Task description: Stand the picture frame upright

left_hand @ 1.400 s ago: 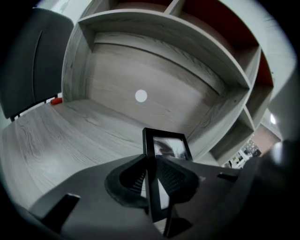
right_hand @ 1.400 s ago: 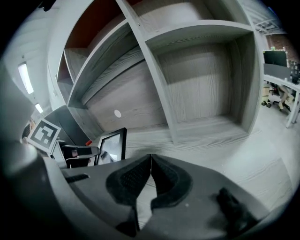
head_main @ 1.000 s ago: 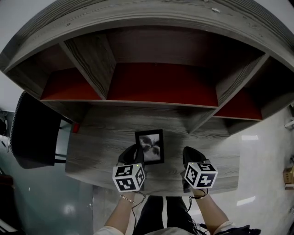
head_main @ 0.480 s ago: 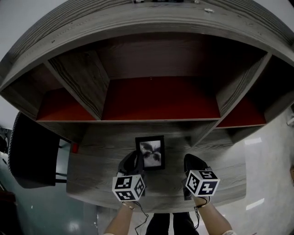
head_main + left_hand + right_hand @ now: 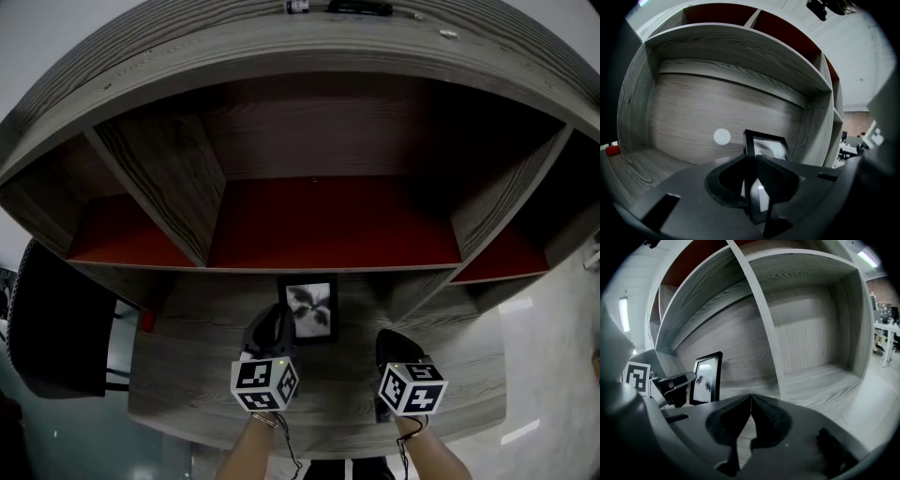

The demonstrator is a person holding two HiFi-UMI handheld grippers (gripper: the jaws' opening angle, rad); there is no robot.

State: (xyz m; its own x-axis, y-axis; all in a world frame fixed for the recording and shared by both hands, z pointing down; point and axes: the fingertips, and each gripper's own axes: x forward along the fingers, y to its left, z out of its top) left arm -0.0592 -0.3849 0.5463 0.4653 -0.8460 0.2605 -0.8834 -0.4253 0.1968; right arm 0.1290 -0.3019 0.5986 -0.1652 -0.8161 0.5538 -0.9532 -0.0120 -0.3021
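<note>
Picture frame [image 5: 310,309]: one, black-edged, was upright on the worktop [image 5: 187,384], near the back, below the middle shelf bay.
Grippers: two, one marker cube on each.
Left gripper [image 5: 753,161]: jaws were clamped on the frame's left edge.
Right gripper [image 5: 750,397]: jaws were pressed together with nothing between them; it was to the frame's right, apart from it.
Shelf bays [image 5: 328,220]: three with red floors showed.
Chair [image 5: 56,328]: one, black, at the left.

We see a grey wooden shelf [image 5: 309,84] over the table [image 5: 187,384], a black chair [image 5: 56,328] and a small red thing [image 5: 147,322] at its left.
</note>
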